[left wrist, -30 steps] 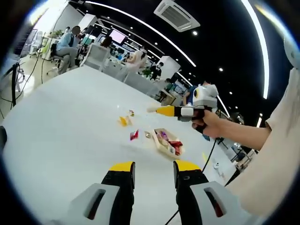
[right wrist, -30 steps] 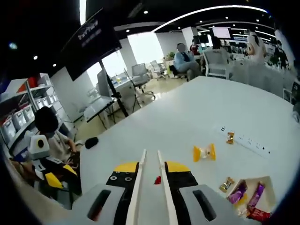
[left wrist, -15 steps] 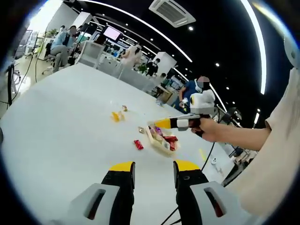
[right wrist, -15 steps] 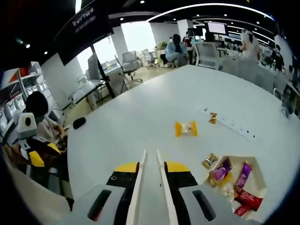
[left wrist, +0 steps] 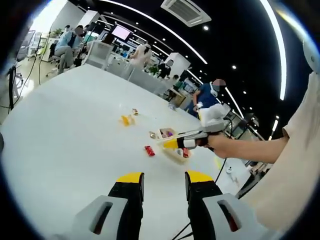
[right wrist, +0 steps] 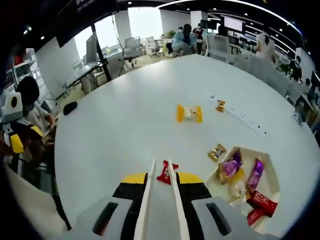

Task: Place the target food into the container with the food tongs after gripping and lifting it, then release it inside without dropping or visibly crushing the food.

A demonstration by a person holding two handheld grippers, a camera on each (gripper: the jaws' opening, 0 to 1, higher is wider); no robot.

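Observation:
A red wrapped candy point(right wrist: 165, 173) lies on the white table point(right wrist: 120, 125), seen between the tips of the metal food tongs point(right wrist: 148, 195). My right gripper point(right wrist: 162, 177) is shut on those tongs, whose blades stand slightly apart just above the candy. In the left gripper view the right gripper point(left wrist: 187, 142), held by a hand, hangs low over the table with the red candy point(left wrist: 149, 150) just beyond its tip. The beige container point(right wrist: 273, 167) with several wrapped candies sits to the right. My left gripper point(left wrist: 165, 177) is open with nothing in it, well short of the container point(left wrist: 175, 156).
A yellow candy point(right wrist: 189, 113), a gold one point(right wrist: 216, 152) and a small orange one point(right wrist: 220, 105) lie on the table near a white power strip point(right wrist: 240, 118). The person's arm point(left wrist: 250, 150) reaches in from the right. Office chairs and people are far behind the table.
The right gripper with the tongs has come down and forward over the table, from above the container area to the red candy, which now shows between the tong tips. The left gripper stays open.

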